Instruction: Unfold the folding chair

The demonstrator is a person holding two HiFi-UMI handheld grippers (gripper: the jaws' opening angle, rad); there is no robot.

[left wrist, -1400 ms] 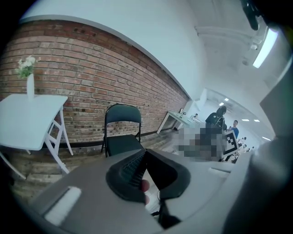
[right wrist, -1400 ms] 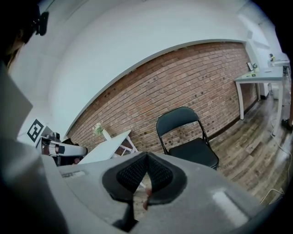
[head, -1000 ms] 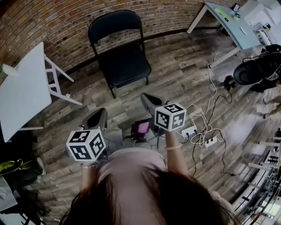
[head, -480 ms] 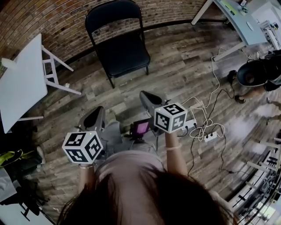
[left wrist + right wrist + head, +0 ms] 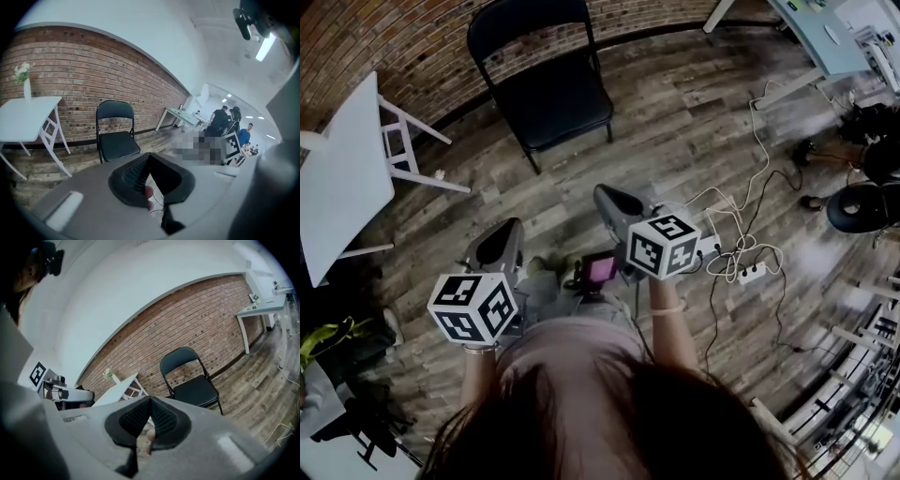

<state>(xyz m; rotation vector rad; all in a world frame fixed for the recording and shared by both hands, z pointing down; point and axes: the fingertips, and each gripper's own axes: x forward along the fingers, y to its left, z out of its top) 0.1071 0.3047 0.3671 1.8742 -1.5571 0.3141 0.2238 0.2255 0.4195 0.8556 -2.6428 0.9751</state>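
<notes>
Brick wall (image 5: 394, 47), wood-plank floor (image 5: 694, 131), white table (image 5: 342, 178) at left.

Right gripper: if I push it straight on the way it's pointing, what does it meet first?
Most likely the wooden floor short of the folding chair: the right gripper, shut and empty, tilts downward with bare boards ahead. Depth is unclear; the chair's seat could come next.

Head view's top edge crops the chair (image 5: 555, 98)
</notes>
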